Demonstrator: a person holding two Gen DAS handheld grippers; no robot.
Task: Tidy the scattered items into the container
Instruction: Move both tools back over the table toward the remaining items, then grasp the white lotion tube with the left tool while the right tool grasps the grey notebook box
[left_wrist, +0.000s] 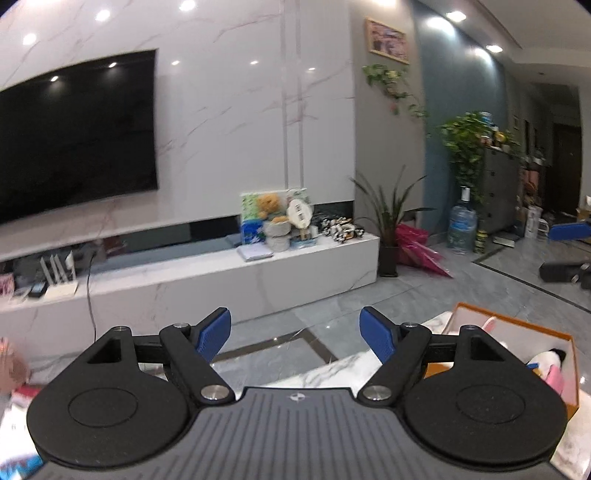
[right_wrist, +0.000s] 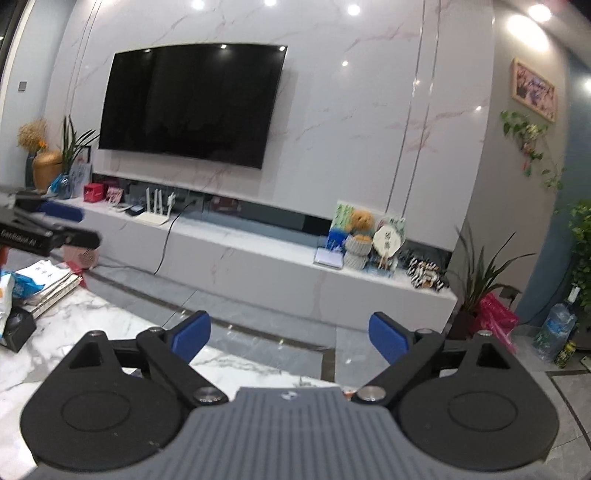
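Observation:
My left gripper (left_wrist: 295, 334) is open and empty, raised above the white marble table (left_wrist: 332, 373) and facing the TV wall. An orange box with a white inside (left_wrist: 517, 325) stands on the table at the lower right; it holds a white and pink soft item (left_wrist: 550, 365). My right gripper (right_wrist: 290, 338) is open and empty above the same marble table (right_wrist: 92, 321). In the right wrist view, scattered items lie at the table's left: a stack of white papers (right_wrist: 48, 277), a blue and white packet (right_wrist: 18, 286) and a small black box (right_wrist: 16, 328). The left gripper shows at the left edge (right_wrist: 44, 230).
A white TV bench (right_wrist: 258, 269) with a router, a teddy bear and boxes runs along the far wall under a black TV (right_wrist: 192, 103). Potted plants (left_wrist: 388, 221), a water jug (left_wrist: 461, 225) and pink bags stand on the grey tiled floor at the right.

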